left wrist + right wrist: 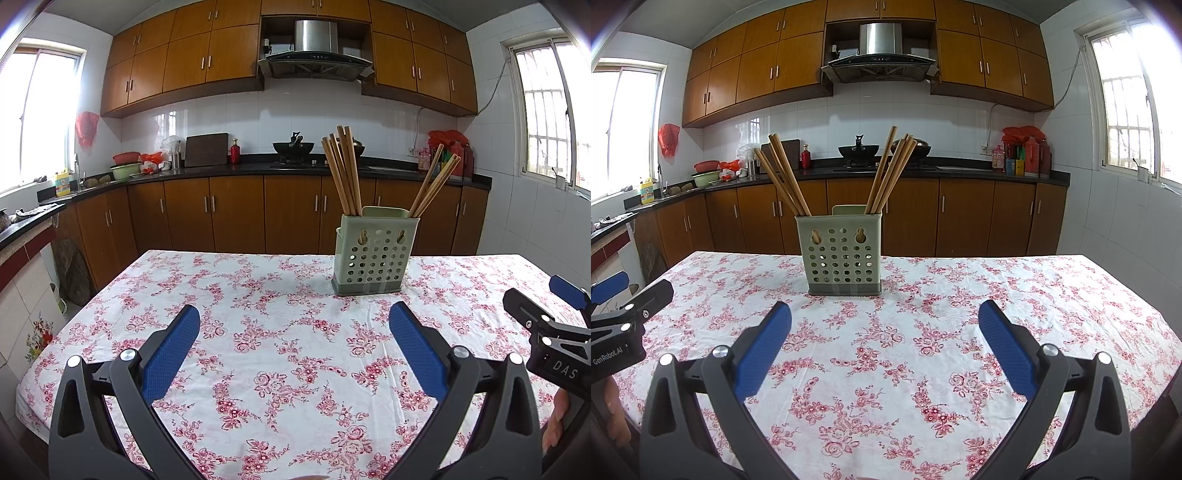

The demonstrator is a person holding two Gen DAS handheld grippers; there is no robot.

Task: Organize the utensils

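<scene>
Left wrist view — left claw (294,325) and right claw (885,325) both spread, empty, chopstick holder (375,254) at 1 o'clock on the tabletop (258,369).

We cannot see the lower ends of the light-brown wooden chopsticks (783,177), sunk inside the pale green perforated plastic holder (844,254), whose inner divisions stay hidden from us. In the left wrist view the other black gripper with blue pads (554,317) is cut off by the right edge; in the right wrist view its counterpart (624,306) runs off the left edge. The near edge of the floral-clothed counter (295,369) falls below the frame.
</scene>
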